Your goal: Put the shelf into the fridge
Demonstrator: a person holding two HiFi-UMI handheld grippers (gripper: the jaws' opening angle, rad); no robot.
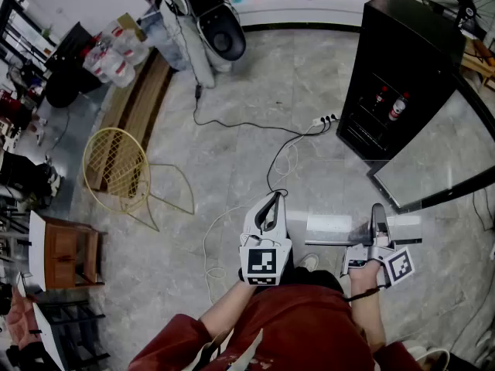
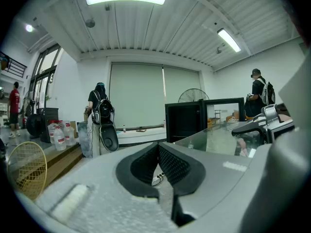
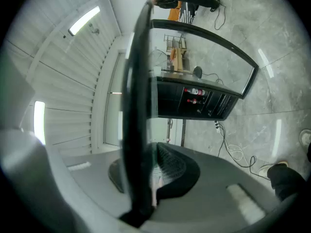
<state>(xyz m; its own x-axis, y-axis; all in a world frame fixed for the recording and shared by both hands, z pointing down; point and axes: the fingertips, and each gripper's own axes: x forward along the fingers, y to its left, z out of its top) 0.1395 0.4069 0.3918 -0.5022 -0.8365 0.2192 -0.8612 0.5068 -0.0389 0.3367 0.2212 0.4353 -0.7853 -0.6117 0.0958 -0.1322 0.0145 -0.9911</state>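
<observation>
Glass shelf (image 1: 332,227) level in front of you, its black edge pinched in your right claw (image 1: 377,213), jaws almost together on it. Your left claw (image 1: 271,201) just beside shelf's left end, tips closed on nothing. Black fridge (image 1: 390,60) ahead, well apart from shelf, glass door (image 1: 433,157) open.
</observation>
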